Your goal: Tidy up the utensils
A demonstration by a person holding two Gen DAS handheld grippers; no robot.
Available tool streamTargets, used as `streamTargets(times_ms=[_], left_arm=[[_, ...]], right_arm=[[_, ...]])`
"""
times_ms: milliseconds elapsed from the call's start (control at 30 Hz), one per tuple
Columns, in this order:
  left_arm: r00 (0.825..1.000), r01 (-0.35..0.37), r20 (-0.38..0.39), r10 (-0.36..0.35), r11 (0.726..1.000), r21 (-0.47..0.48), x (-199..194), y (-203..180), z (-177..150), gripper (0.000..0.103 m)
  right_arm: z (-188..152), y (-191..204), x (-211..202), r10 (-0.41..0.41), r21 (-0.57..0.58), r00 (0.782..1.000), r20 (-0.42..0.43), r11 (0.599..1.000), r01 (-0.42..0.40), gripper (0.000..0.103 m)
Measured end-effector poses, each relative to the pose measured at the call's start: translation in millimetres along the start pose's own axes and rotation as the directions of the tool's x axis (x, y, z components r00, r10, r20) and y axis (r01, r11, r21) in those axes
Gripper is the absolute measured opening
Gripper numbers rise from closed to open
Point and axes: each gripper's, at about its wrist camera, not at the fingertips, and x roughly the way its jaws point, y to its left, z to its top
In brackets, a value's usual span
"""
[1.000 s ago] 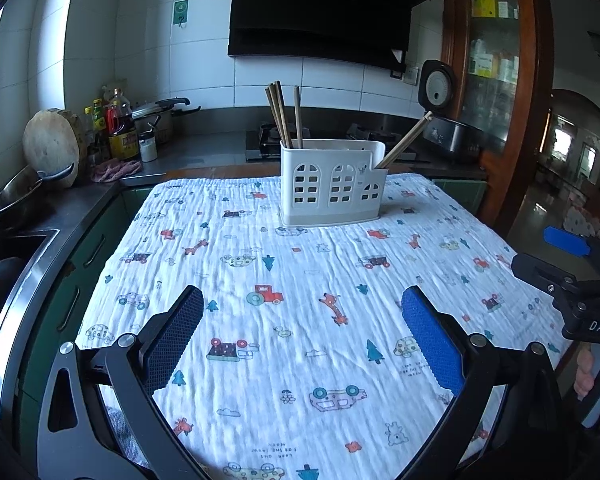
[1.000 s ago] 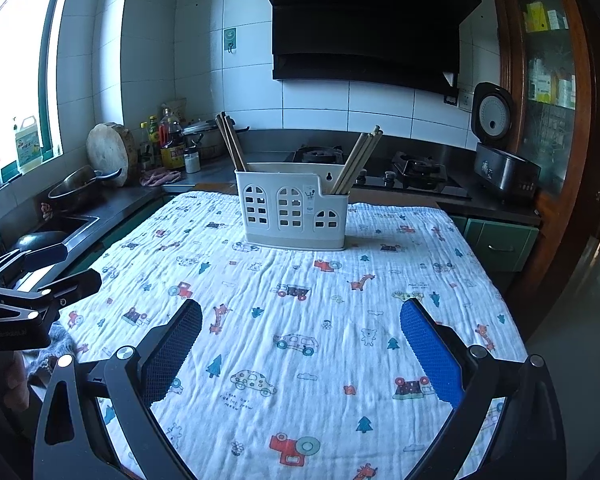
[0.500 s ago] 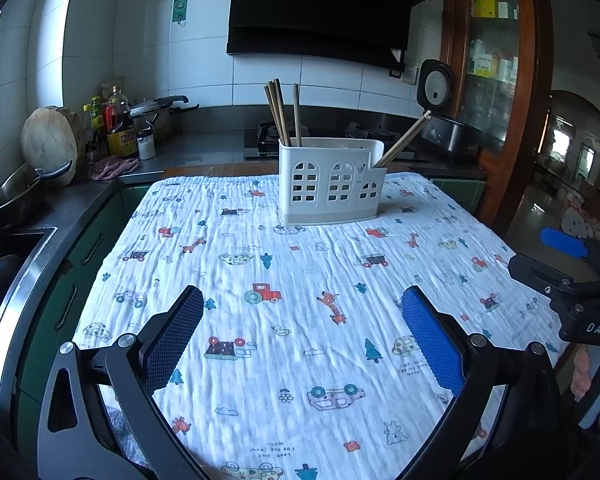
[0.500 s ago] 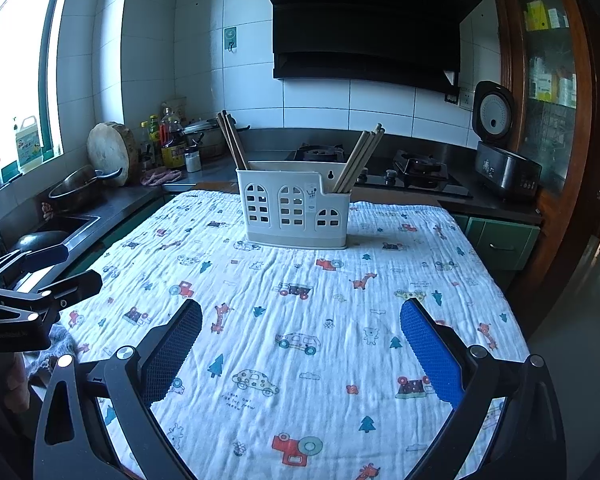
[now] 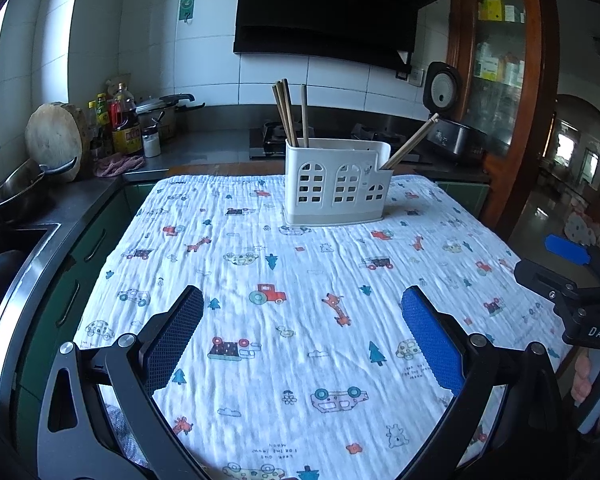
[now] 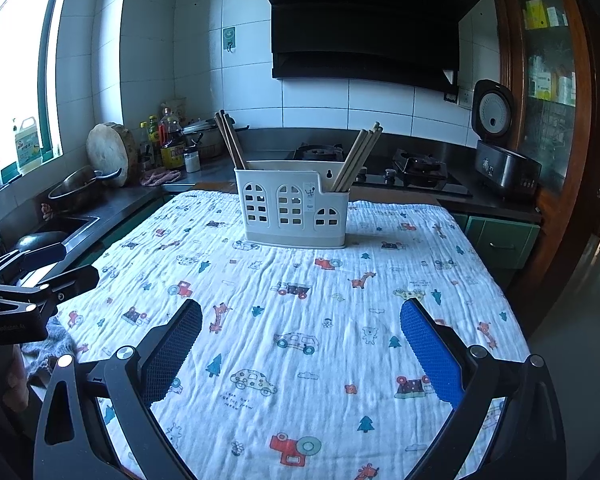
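Since the frame 1 second ago, little has moved: both views sit slightly lower and farther back, and the white utensil caddy (image 5: 337, 184) (image 6: 295, 208) reads a touch smaller. It stands upright at the far end of the printed cloth (image 5: 300, 320) (image 6: 300, 320) covering the table. Dark chopsticks (image 5: 288, 114) (image 6: 230, 140) lean in its left compartment; pale chopsticks (image 5: 410, 142) (image 6: 358, 156) lean in its right, lower compartment. Left gripper (image 5: 302, 338) is spread wide, holding nothing, above the near cloth. Right gripper (image 6: 300, 338) is likewise spread wide and holding nothing. Both sit well apart from the caddy.
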Motion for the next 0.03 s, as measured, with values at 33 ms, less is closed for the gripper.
streamTargets(times_ms=[33], left_arm=[[1.000,0.001,-0.003,-0.001,1.000,0.000,0.7,-0.8,-0.5,0.098]], right_arm=[[-0.1,-0.4,0.1,0.000,0.001,1.000,-0.001,1.000,0.000,0.096]])
